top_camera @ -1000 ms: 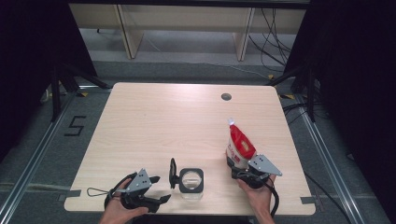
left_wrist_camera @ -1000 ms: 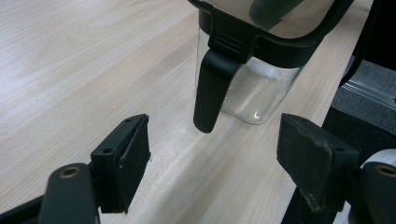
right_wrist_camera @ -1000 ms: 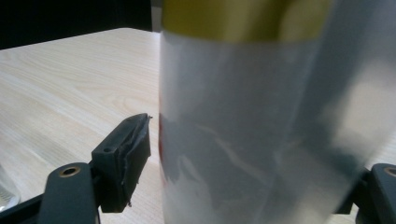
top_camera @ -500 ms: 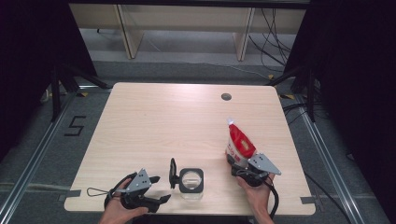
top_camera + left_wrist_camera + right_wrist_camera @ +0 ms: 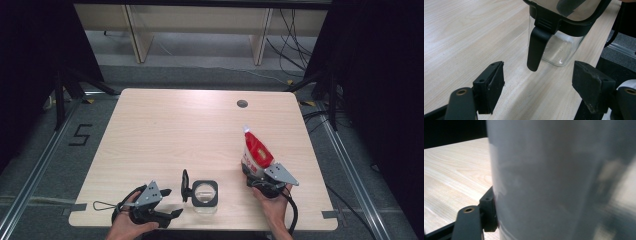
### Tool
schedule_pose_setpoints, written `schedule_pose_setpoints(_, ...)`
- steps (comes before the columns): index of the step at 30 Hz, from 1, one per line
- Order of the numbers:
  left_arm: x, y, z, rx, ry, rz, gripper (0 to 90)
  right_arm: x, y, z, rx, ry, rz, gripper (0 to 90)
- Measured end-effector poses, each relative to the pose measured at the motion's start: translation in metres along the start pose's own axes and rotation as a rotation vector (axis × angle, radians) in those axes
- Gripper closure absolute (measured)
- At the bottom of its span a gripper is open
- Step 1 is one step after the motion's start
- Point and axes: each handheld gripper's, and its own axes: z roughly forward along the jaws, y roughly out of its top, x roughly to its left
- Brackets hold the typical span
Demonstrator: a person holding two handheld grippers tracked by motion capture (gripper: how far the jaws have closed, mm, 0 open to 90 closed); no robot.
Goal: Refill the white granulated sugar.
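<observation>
On the wooden table [image 5: 165, 130], near its front edge, stood a clear glass jar [image 5: 205, 196] w/ a black rim; this jar served as ref. landmark. Its black lid [image 5: 185, 178] hung off the jar's left side, swung open, latch tab pointing down in the left gripper view. Well to the right of the jar stood a red-and-white pouch [image 5: 256, 154], upright, white cap on top, tilted slightly back. Right gripper [image 5: 254, 176], right of the jar, sat at the pouch base: jaws had just been closing w/ the pouch between them, and one pad lay against the pouch wall in the right gripper view. Left gripper [image 5: 171, 202], just left of the jar, had jaws spread, nothing between them, approx. facing the latch.
</observation>
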Motion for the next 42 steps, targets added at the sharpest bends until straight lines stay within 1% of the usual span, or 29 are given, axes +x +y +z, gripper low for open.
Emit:
schedule_pose_setpoints(2, 0.0, 0.0, 0.0, -0.012, 0.005, 0.0, 25.2, 0.001, 0.0, 0.001, -0.003, 0.014, 0.001, 33.5)
schedule_pose_setpoints(5, 0.002, 0.0, 0.0, -0.01, 0.005, 0.037, 25.3, 0.002, 0.0, 0.001, -0.002, 0.014, -0.007, 34.6)
schedule_pose_setpoints(7, 0.001, 0.001, -0.001, 0.0, 0.006, 0.037, 25.3, 0.002, 0.0, 0.001, 0.002, 0.015, -0.005, 36.2)
schedule_pose_setpoints(11, 0.001, 0.001, -0.001, -0.002, 0.007, 0.023, 25.3, 0.003, 0.002, 0.0, 0.009, 0.005, -0.005, 38.4)
schedule_pose_setpoints(13, 0.001, 0.001, -0.001, 0.0, 0.005, 0.029, 25.3, 0.004, 0.003, -0.001, 0.019, 0.011, 0.018, 39.0)
schedule_pose_setpoints(14, 0.002, 0.001, -0.001, -0.003, 0.006, 0.037, 25.3, 0.003, 0.005, -0.002, 0.019, 0.008, -0.01, 39.2)
schedule_pose_setpoints(15, 0.002, 0.001, -0.002, -0.003, 0.002, 0.039, 25.3, 0.004, 0.006, -0.003, 0.026, 0.01, -0.021, 39.6)
schedule_pose_setpoints(16, 0.003, 0.001, -0.002, -0.003, 0.004, 0.042, 25.3, 0.005, 0.007, -0.003, 0.035, 0.01, -0.027, 39.8)
schedule_pose_setpoints(17, 0.003, 0.0, -0.002, 0.007, 0.012, 0.025, 25.3, 0.006, 0.007, -0.003, 0.029, 0.009, -0.034, 39.8)
schedule_pose_setpoints(18, 0.002, 0.0, -0.002, 0.001, 0.012, 0.016, 25.3, 0.007, 0.008, -0.004, 0.042, 0.004, -0.03, 39.9)
schedule_pose_setpoints(19, 0.003, 0.0, -0.002, 0.013, 0.022, 0.029, 25.3, 0.008, 0.008, -0.005, 0.04, 0.005, -0.032, 40.0)
schedule_pose_setpoints(20, 0.003, 0.0, -0.002, 0.016, 0.021, 0.029, 25.3, 0.008, 0.008, -0.004, 0.035, 0.021, -0.034, 40.1)
schedule_pose_setpoints(21, 0.003, 0.0, -0.002, 0.009, 0.021, 0.033, 25.3, 0.009, 0.01, -0.006, 0.056, 0.014, -0.051, 40.1)
schedule_pose_setpoints(23, 0.002, 0.0, -0.002, -0.001, 0.012, 0.021, 25.3, 0.015, 0.012, -0.008, 0.068, 0.009, -0.077, 40.2)
schedule_pose_setpoints(24, 0.002, 0.0, -0.002, -0.002, 0.013, 0.022, 25.3, 0.014, 0.014, -0.009, 0.058, 0.015, -0.114, 40.2)
schedule_pose_setpoints(25, 0.002, 0.0, -0.003, -0.001, 0.014, 0.023, 25.3, 0.015, 0.015, -0.01, 0.051, 0.013, -0.13, 40.2)
schedule_pose_setpoints(27, 0.002, 0.0, -0.003, 0.003, 0.016, 0.023, 25.3, 0.019, 0.019, -0.015, 0.051, 0.021, -0.105, 40.3)
schedule_pose_setpoints(28, 0.002, 0.0, -0.002, -0.005, 0.018, 0.022, 25.3, 0.018, 0.021, -0.016, 0.04, 0.024, -0.127, 40.3)
schedule_pose_setpoints(29, 0.003, -0.001, -0.002, 0.006, 0.024, 0.033, 25.3, 0.017, 0.024, -0.018, 0.039, 0.021, -0.162, 40.3)
schedule_pose_setpoints(31, 0.003, 0.0, -0.002, 0.012, 0.025, 0.024, 25.3, 0.018, 0.027, -0.024, 0.044, 0.016, -0.18, 40.3)
schedule_pose_setpoints(32, 0.003, 0.0, -0.002, 0.014, 0.017, 0.023, 25.3, 0.015, 0.031, -0.028, 0.035, 0.012, -0.202, 40.3)
schedule_pose_setpoints(33, 0.002, -0.001, -0.002, 0.0, 0.014, 0.014, 25.3, 0.014, 0.032, -0.031, 0.034, 0.017, -0.197, 40.3)
schedule_pose_setpoints(34, 0.003, -0.001, -0.003, 0.012, 0.015, 0.03, 25.3, 0.015, 0.034, -0.035, 0.032, 0.04, -0.165, 40.3)
schedule_pose_setpoints(35, 0.003, -0.001, -0.002, 0.002, 0.021, 0.032, 25.3, 0.014, 0.035, -0.038, 0.022, 0.039, -0.16, 40.3)
schedule_pose_setpoints(36, 0.004, 0.0, -0.002, -0.006, 0.016, 0.032, 25.2, 0.016, 0.036, -0.041, 0.022, 0.041, -0.136, 40.3)
schedule_pose_setpoints(37, 0.003, -0.001, -0.002, -0.011, 0.021, 0.008, 25.2, 0.013, 0.039, -0.044, 0.021, 0.038, -0.185, 40.3)
schedule_pose_setpoints(38, 0.004, -0.001, -0.003, -0.011, 0.022, 0.004, 25.2, 0.015, 0.041, -0.048, 0.016, 0.045, -0.178, 40.3)
schedule_pose_setpoints(39, 0.004, -0.001, -0.003, -0.012, 0.024, 0.005, 25.2, 0.015, 0.043, -0.051, 0.016, 0.041, -0.205, 40.3)
schedule_pose_setpoints(42, 0.005, -0.001, -0.003, -0.002, 0.026, 0.018, 25.2, 0.017, 0.046, -0.062, 0.013, 0.034, -0.247, 40.3)
